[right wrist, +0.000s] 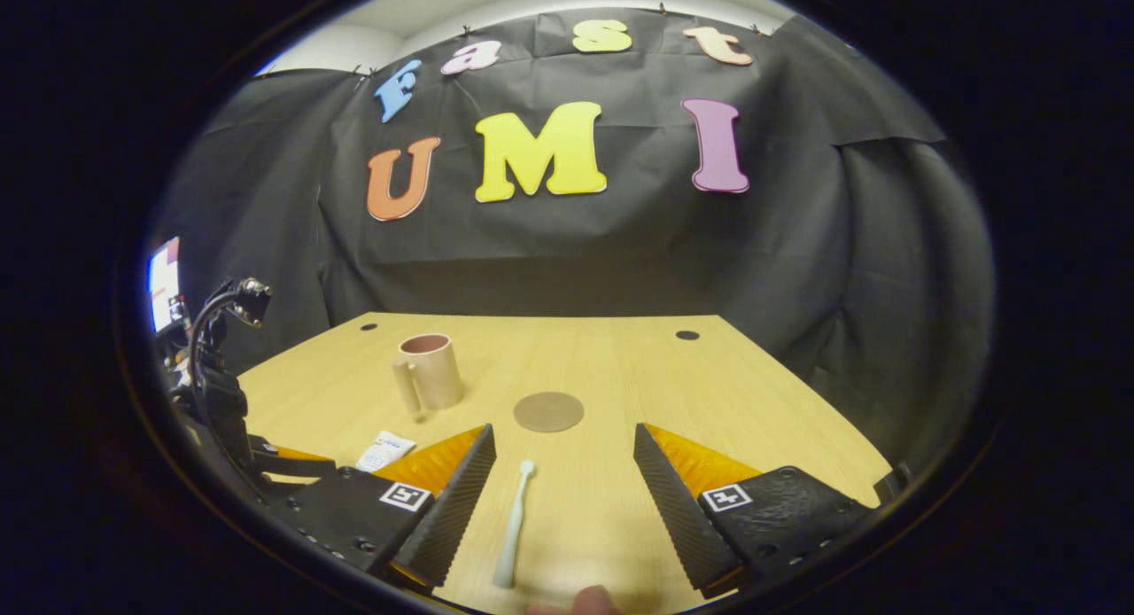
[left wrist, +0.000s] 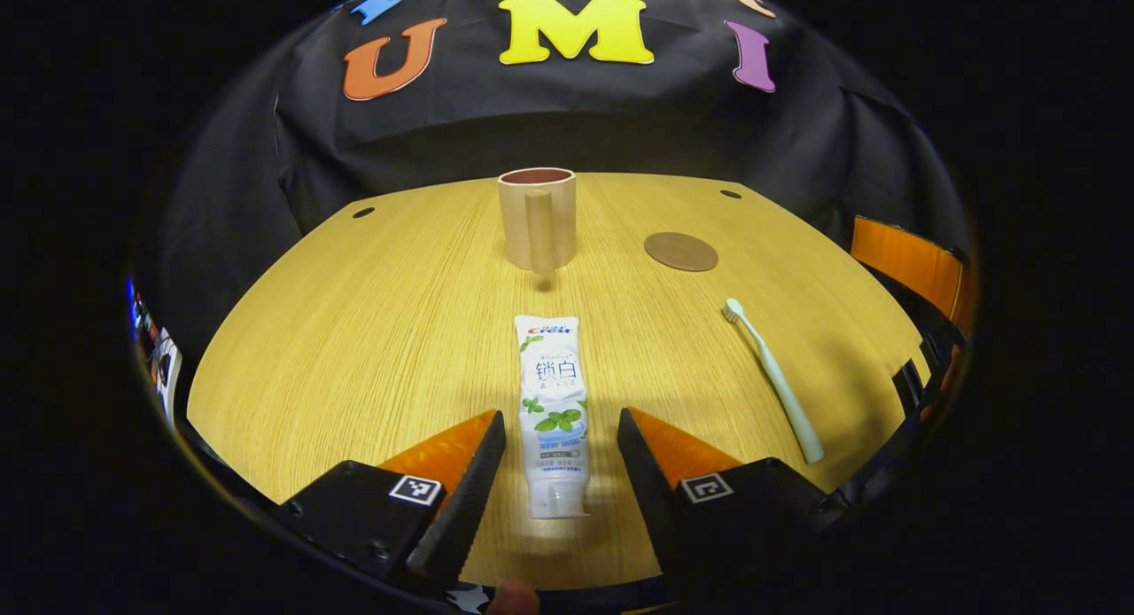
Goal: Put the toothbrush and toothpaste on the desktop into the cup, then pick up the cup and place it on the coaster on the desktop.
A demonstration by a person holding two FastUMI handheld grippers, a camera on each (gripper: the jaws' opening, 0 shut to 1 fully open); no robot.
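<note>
Toothpaste [left wrist: 553, 416] flat on desk; cup [left wrist: 537, 217] upright, holding nothing.

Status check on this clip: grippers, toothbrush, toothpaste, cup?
Left gripper open, straddling toothpaste. Right gripper open over toothbrush. Cup upright, empty; coaster bare. Nothing in the way.

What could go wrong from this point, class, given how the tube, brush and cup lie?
1. The toothpaste lies flat between the open left gripper fingers; a grip near its cap end could let it droop.
2. The toothbrush is thin and flat on the table; the right gripper may scrape the wood or miss it.
3. The cup is narrow and might tip.
</note>
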